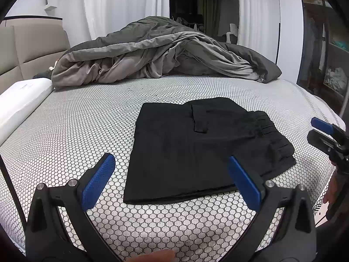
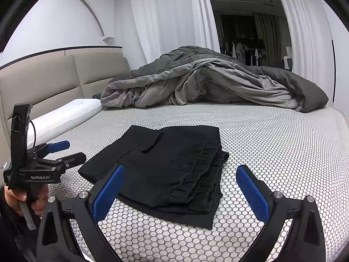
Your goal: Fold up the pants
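The left gripper [image 1: 172, 180] hung released at seven o'clock of the black pants [image 1: 196, 148], folded flat on the bed [image 1: 76, 131]. Soft, limp cloth; best pinched at the elastic waistband. The right gripper [image 2: 181, 191] gaped empty.

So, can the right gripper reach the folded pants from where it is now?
Probably yes: the right gripper is open, facing the folded pants, and only bare bed cover lies between.

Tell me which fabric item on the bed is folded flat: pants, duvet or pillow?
The black pants, stacked in a neat rectangle near both open grippers. The grey duvet lies crumpled in a heap behind them; the white pillow sits unfolded by the headboard.
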The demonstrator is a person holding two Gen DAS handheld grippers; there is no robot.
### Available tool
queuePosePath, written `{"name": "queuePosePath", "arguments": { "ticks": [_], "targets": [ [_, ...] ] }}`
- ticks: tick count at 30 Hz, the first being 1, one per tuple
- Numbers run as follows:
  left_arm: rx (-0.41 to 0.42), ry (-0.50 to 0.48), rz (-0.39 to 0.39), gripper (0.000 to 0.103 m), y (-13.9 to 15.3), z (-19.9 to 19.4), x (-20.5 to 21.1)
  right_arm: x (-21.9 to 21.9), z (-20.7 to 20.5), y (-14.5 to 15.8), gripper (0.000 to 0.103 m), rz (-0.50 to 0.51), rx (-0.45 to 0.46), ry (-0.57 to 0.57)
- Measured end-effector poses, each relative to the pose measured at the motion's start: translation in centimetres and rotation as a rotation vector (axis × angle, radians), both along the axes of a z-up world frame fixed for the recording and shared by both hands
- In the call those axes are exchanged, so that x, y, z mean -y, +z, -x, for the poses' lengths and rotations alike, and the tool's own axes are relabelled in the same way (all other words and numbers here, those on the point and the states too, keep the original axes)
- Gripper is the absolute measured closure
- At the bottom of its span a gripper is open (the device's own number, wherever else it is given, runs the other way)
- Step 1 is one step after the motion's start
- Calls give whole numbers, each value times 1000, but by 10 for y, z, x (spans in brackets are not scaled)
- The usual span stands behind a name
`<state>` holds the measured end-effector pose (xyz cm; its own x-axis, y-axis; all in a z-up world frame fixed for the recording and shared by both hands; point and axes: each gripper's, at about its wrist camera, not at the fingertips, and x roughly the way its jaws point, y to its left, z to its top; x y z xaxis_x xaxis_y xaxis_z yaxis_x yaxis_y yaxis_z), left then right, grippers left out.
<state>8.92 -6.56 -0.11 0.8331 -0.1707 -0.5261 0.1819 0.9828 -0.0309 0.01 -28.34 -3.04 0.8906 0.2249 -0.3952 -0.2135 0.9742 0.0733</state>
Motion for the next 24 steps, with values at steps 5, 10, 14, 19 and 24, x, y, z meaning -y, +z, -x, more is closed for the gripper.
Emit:
{"name": "queuePosePath", "arguments": {
  "ticks": [5, 10, 14, 19, 24],
  "targets": [
    [2, 0, -9, 0, -1, -1, -1, -1, -1, 1, 0, 0, 7, 0],
    [8, -3, -12, 0, 0, -2, -4, -3, -4, -1, 0, -1, 4, 0],
    [6, -2, -14, 0, 0, -2, -5, -4, -5, -1, 0, 4, 5, 1],
    [9, -2, -15, 0, 0, -2, -7, -6, -7, -1, 0, 8, 7, 2],
    [10, -6, -18, 0, 0, -2, -8, -5, -9, -2, 0, 6, 7, 1]
  ]
}}
